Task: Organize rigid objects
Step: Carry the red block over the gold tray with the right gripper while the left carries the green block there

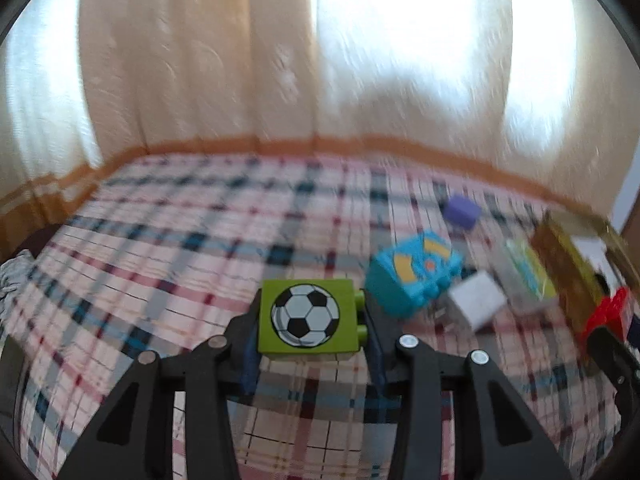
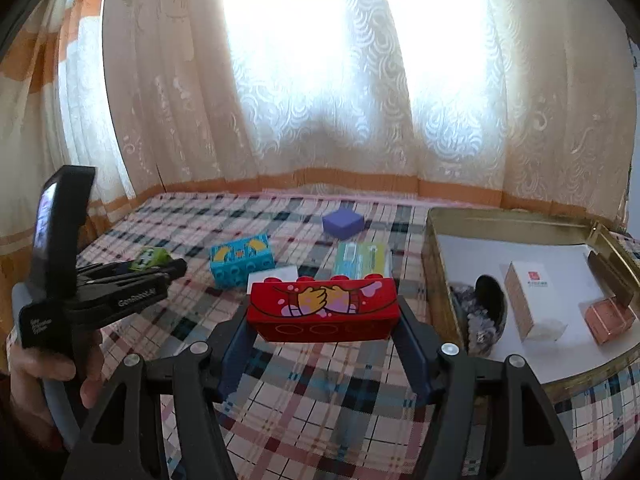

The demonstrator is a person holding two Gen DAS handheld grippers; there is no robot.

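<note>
Two bricks gripped: green football brick (image 1: 308, 317) clamped between left fingers (image 1: 251, 330); red brick (image 2: 323, 309) between right fingers (image 2: 412, 332).

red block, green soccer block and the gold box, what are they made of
Red block: likely glossy moulded plastic, with studs and printed artwork. Green soccer block: the same kind of plastic, side studs, printed ball. Gold box: apparently thin metal tin, with shiny brassy walls.

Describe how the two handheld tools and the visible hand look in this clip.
Both tools are matte black linkage arms with silver round rivets and dark blue finger pads. In the right wrist view, the left tool carries white lettering on its body, an upright black phone-like screen and a grey handle gripped by a bare hand; no cables show.
</note>
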